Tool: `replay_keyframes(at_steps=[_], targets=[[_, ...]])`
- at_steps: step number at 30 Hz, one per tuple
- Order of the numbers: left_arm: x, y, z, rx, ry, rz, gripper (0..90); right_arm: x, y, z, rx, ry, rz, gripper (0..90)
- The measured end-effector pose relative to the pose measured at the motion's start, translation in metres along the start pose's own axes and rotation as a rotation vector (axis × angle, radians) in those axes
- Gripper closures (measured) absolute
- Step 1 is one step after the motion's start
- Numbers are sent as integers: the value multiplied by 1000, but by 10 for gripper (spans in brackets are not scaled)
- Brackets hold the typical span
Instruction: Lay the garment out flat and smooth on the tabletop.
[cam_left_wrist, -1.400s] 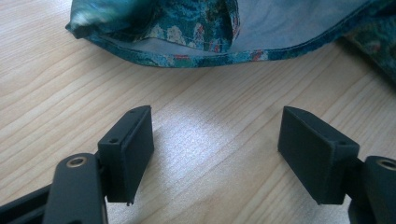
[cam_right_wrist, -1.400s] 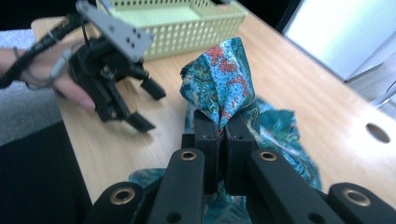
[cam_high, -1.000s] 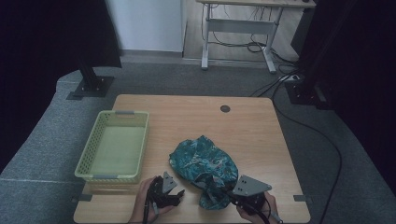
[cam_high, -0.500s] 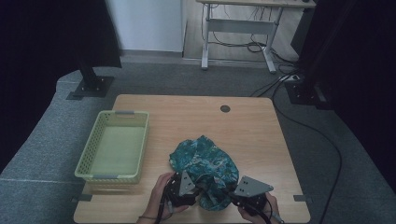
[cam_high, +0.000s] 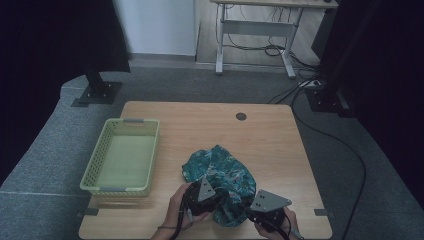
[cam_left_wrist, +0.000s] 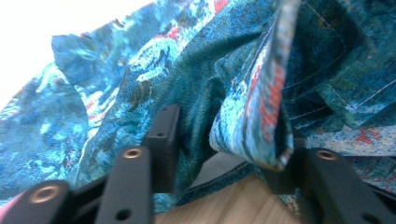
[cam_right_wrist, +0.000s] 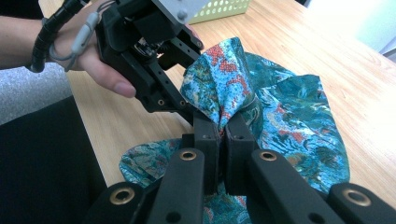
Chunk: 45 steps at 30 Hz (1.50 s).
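Table (cam_high: 280, 145): cloth (cam_high: 222, 172) fold pinched in right tool (cam_right_wrist: 222, 135).

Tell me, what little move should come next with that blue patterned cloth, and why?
Probably closing the left gripper: its jaws stand open around a fold of the cloth. The right gripper already pinches a bunch, so a second hold would let both lift it toward the green basket.

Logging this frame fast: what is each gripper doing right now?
Left gripper: open, jaws either side of a fold of the blue cloth.
Right gripper: shut on the cloth.
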<state>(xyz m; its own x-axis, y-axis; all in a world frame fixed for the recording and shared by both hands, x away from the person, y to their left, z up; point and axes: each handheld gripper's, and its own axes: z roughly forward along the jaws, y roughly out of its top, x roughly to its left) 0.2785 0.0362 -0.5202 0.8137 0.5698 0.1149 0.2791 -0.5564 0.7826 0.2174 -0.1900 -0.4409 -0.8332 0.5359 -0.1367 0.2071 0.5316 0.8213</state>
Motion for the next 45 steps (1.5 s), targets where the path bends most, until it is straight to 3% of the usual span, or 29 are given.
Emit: replay_keyframes(at_steps=[2, 5, 8, 16, 25, 32, 40, 45], targets=[[0, 0, 0, 6, -10, 8, 675, 1, -2, 1, 6, 0, 1, 858], [2, -1, -1, 8, -35, 11, 763, 1, -4, 2, 11, 2, 3, 858], [3, -2, -2, 14, -31, 26, 800, -1, -6, 3, 9, 2, 11, 857], [5, -4, -10, 10, -44, 32, 818, -1, -11, 3, 5, 4, 25, 856], [3, 14, -41, -57, -48, 69, 820, -17, -18, -10, -27, -40, 60, 854], [6, 24, -55, -102, -57, 66, 820, -23, -18, -16, -44, -53, 71, 853], [7, 31, -72, -124, -45, 79, 822, -28, -8, -21, -68, -31, 67, 855], [11, 48, -96, -183, -42, 88, 824, -30, 11, -36, -103, -29, 32, 856]])
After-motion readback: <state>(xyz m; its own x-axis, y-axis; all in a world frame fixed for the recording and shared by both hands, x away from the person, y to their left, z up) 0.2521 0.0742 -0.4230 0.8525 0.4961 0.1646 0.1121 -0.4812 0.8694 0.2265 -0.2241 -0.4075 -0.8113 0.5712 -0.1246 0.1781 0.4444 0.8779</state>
